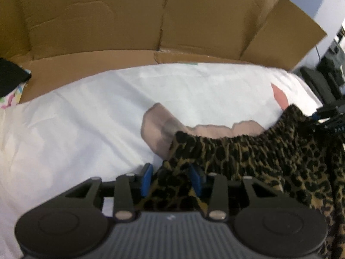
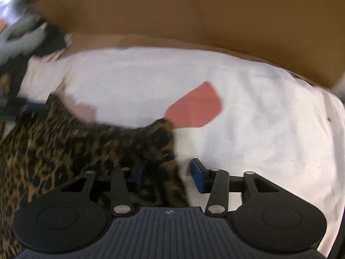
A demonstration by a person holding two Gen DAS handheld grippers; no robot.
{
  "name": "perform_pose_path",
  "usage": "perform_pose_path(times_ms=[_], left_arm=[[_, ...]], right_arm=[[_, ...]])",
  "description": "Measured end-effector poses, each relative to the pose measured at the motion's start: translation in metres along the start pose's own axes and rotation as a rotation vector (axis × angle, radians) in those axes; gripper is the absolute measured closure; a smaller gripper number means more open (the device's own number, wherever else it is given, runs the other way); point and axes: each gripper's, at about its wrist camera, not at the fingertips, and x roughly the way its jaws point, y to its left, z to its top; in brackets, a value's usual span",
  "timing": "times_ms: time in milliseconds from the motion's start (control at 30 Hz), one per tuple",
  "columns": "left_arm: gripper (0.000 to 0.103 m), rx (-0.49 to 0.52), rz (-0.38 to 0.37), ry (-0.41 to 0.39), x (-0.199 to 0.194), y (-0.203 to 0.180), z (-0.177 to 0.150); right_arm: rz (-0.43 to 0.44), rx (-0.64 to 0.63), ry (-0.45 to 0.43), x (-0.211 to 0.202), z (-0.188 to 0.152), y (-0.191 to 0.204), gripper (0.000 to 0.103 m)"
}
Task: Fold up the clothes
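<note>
Left wrist view: white sheet [image 1: 90, 112] covers the worktop, creased, running to a wall of brown cardboard [image 1: 120, 19] that closes off 10 to 2 o'clock. At 9 o'clock, a dark shape over a patch of bright printed fabric [image 1: 9, 99]. At 3 o'clock, dark equipment, too blurred to name, in front of a pale wall. Leopard-print garment [image 1: 254, 157] fills 3 to 5 o'clock, its gathered elastic edge stretched across toward the far side; a pale beige lining [image 1: 157, 127] spills out beyond that edge near centre, lying on the sheet. A salmon-pink piece [image 1: 279, 96] sits on the sheet at 2 o'clock, just past the garment. Left claw [image 1: 171, 180]: blue pads at a moderate gap with a bunch of the leopard cloth between them; grip looks closed on the fabric. The other tool's tip shows at 3 o'clock, against the garment's edge. Right wrist view, heavily motion-blurred: same white sheet [image 2: 248, 118] and the cardboard [image 2: 194, 13] across the top. Clutter at 10 o'clock, unreadable. Salmon-pink piece [image 2: 196, 108] lies flat near centre, its near corner touching or tucked under the garment. Leopard garment [image 2: 64, 138] spreads from 7 to 10 o'clock, one corner reaching in to the right claw [image 2: 170, 178]. The left pad is pressed in cloth, the right pad stands clear of it over bare sheet: jaws apart, cannot tell if it is gripping.
</note>
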Motion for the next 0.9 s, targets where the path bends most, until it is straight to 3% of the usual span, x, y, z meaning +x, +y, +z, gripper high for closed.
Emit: perform_pose_path(times_ms=[67, 167, 367, 600, 900], left_arm=[[0.073, 0.006, -0.013, 0.017, 0.000, 0.000, 0.001], [0.085, 0.048, 0.036, -0.033, -0.007, -0.006, 0.000], [0.088, 0.046, 0.085, -0.150, -0.030, -0.014, 0.004], [0.088, 0.024, 0.136, -0.223, -0.053, -0.006, 0.023], [0.088, -0.020, 0.200, -0.240, -0.054, 0.016, 0.039]], right_arm=[[-0.005, -0.036, 0.000, -0.003, -0.003, 0.008, 0.085], [-0.018, -0.039, -0.021, -0.010, -0.003, 0.009, 0.095], [-0.110, -0.101, -0.121, -0.037, -0.002, 0.024, 0.096], [-0.180, -0.135, -0.228, -0.054, 0.033, 0.034, 0.096], [-0.206, -0.194, -0.221, -0.035, 0.083, 0.041, 0.096]])
